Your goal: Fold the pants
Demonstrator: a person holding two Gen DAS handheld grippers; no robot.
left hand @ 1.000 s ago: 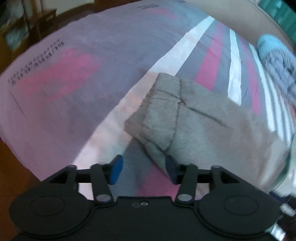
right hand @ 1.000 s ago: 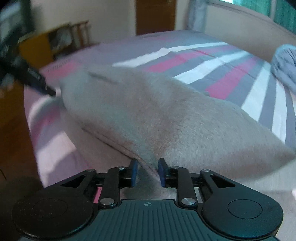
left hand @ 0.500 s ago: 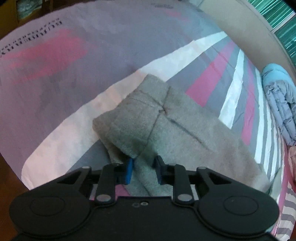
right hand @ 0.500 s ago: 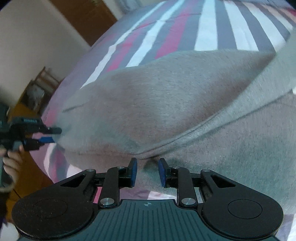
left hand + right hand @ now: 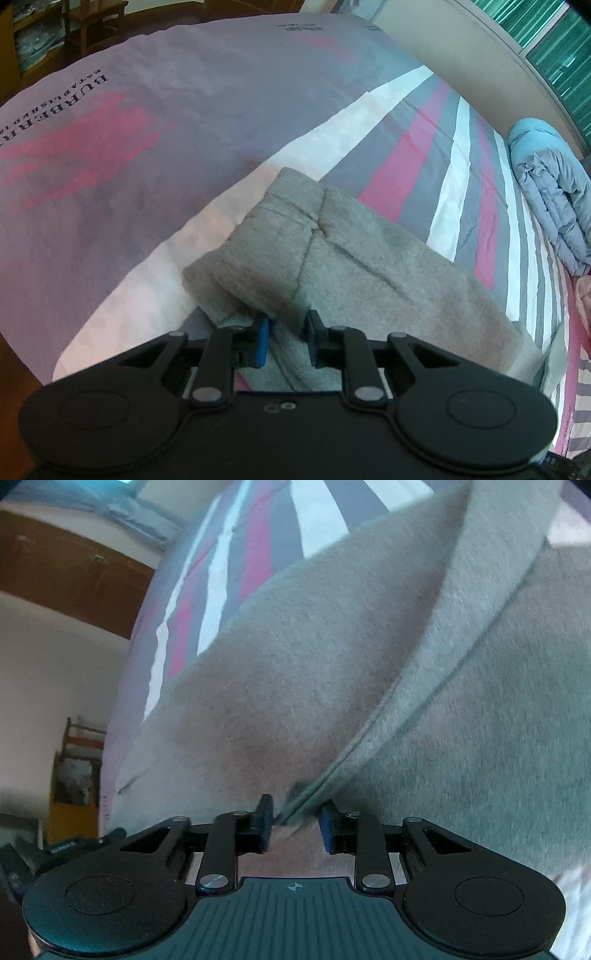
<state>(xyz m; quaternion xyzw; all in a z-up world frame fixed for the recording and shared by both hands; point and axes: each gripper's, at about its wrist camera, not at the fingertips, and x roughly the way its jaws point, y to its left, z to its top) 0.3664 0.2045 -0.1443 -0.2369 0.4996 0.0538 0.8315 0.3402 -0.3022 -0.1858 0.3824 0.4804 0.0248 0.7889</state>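
The grey fleece pants (image 5: 354, 266) lie on the striped bed sheet (image 5: 155, 140), folded over on themselves. My left gripper (image 5: 287, 341) is shut on the near edge of the pants by the leg cuffs. In the right wrist view the pants (image 5: 369, 672) fill most of the frame. My right gripper (image 5: 295, 827) has its blue pads a little apart with a folded fabric edge lying between them; its grip looks loosened. The left gripper shows at the lower left of that view (image 5: 62, 849).
A bunched blue-grey quilt (image 5: 550, 192) lies at the right end of the bed. The beige bed edge (image 5: 461, 48) runs along the far side. Wooden furniture (image 5: 44, 29) stands beyond the bed's left corner. A brown door (image 5: 66, 576) and shelf (image 5: 74, 768) are at left.
My left gripper closed on the pants' cuff edge and stays shut. My right gripper swung over with the fabric, and its pads have now parted slightly around the fold.
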